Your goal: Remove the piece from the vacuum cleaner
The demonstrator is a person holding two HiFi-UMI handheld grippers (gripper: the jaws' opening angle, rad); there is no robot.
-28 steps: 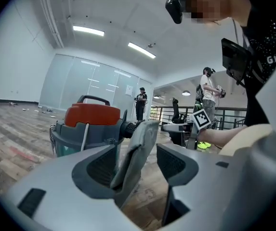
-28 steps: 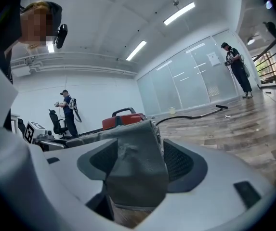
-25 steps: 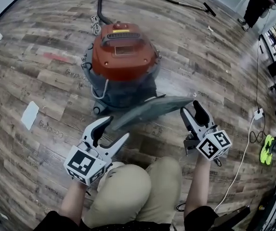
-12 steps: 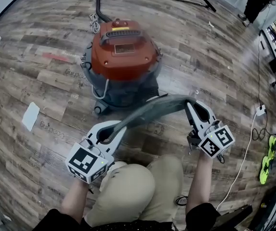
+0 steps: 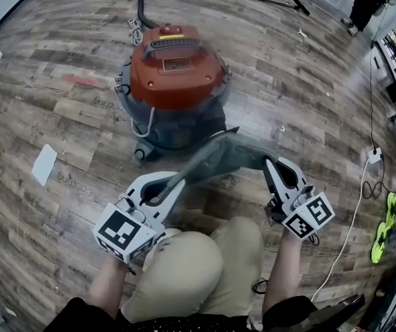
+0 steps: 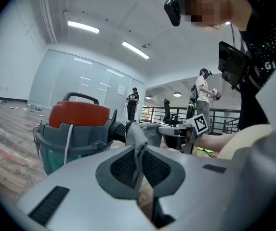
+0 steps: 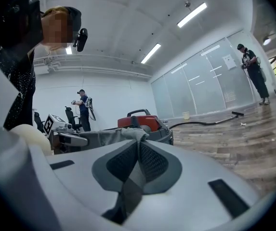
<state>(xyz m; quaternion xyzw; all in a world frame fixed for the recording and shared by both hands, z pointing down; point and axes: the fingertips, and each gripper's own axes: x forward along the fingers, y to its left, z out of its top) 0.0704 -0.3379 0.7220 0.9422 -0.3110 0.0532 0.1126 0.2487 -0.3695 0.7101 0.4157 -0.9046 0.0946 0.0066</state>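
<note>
Lifted piece (image 5: 220, 158) between left tool (image 5: 172, 183), right tool (image 5: 275, 164)

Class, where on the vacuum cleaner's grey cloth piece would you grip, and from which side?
Probably pinch the grey cloth piece at its two near corners, approaching level from the side away from the vacuum cleaner. There it is thin and free, while its far end sits bunched on the black port.

Orange-red lid on the vacuum cleaner (image 5: 175, 81), blue-grey drum, black hose (image 5: 139, 5) at twelve o'clock. Plain grey piece (image 5: 218, 159); black-and-white squares on the pale grey left gripper (image 5: 177, 180) and right gripper (image 5: 277, 164). Brown-grey wood-grain floor (image 5: 66, 81).
</note>
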